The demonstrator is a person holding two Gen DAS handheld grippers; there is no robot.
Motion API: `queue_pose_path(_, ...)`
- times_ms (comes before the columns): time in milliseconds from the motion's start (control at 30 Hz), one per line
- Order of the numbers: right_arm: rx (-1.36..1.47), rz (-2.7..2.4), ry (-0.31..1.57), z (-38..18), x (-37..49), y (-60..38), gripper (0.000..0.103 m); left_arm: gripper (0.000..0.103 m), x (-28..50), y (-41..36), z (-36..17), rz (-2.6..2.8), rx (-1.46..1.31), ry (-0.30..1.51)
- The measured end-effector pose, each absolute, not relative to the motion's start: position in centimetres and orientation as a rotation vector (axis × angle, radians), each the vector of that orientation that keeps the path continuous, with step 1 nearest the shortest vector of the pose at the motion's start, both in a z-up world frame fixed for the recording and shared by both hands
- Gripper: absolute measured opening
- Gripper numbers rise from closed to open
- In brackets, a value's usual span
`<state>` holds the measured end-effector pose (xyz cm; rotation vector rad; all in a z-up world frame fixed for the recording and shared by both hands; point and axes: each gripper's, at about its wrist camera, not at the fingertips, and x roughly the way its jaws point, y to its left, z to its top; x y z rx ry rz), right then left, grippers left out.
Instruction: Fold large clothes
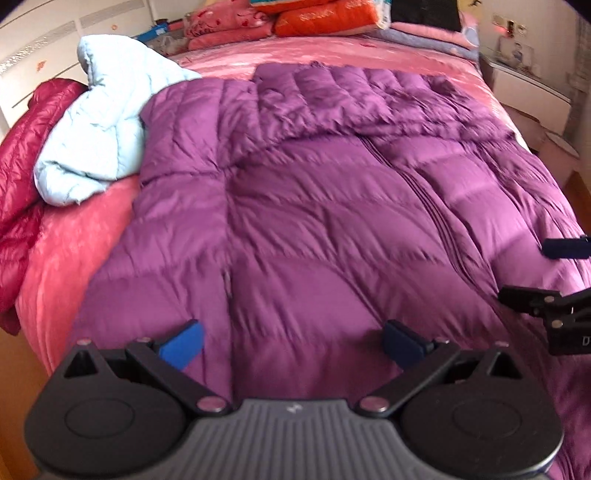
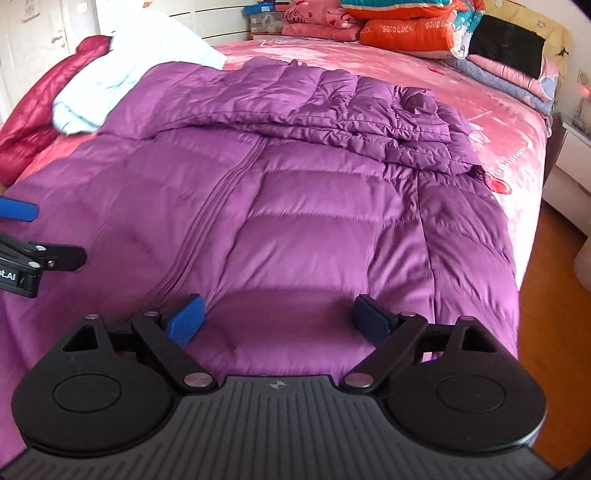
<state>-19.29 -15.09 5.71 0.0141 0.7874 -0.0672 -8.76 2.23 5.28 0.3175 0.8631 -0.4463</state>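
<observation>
A large purple down jacket (image 1: 314, 206) (image 2: 295, 206) lies spread flat on the pink bed, zipper running down its middle, sleeves folded across its upper part. My left gripper (image 1: 291, 341) hovers open just above the jacket's near hem, nothing between its blue pads. My right gripper (image 2: 279, 317) is open too, above the hem on the right half. Each gripper shows at the edge of the other's view: the right gripper (image 1: 561, 280) beside the left one, the left gripper (image 2: 26, 240) at the far left.
A light blue jacket (image 1: 103, 125) and a dark red jacket (image 1: 22, 177) lie piled at the bed's left side. Pillows and folded quilts (image 2: 406, 29) are stacked at the headboard. A white nightstand (image 2: 569, 166) and wooden floor (image 2: 554, 332) are to the right of the bed.
</observation>
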Motion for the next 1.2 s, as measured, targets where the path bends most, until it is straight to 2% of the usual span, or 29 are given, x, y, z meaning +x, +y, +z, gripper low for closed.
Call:
queue_pose_path(400, 0.026, -0.017, 0.866, 5.8, -25.1, -12.6, 0.103, 0.102, -13.9, 5.6, 5.8, -0.496, 0.302, 0.879)
queue_pose_path(633, 0.084, 0.014, 0.906, 6.3, -27.7, -12.6, 0.103, 0.102, -16.4, 10.0, 9.2, -0.504, 0.202, 0.834)
queue_pose_path(833, 0.098, -0.001, 0.817, 8.2, -30.0, -13.3, 0.103, 0.102, -16.7, 15.8, 11.3, -0.393, 0.080, 0.786)
queue_pose_path(1000, 0.141, -0.051, 0.714, 9.3, -31.1, -15.0, 0.103, 0.102, -14.9, 20.6, 9.7, -0.304, -0.172, 0.866)
queue_pose_path(1200, 0.194, -0.092, 0.667, 9.7, -31.6, -16.5, 0.103, 0.102, -13.2, 22.8, 7.6, -0.285, -0.364, 0.940)
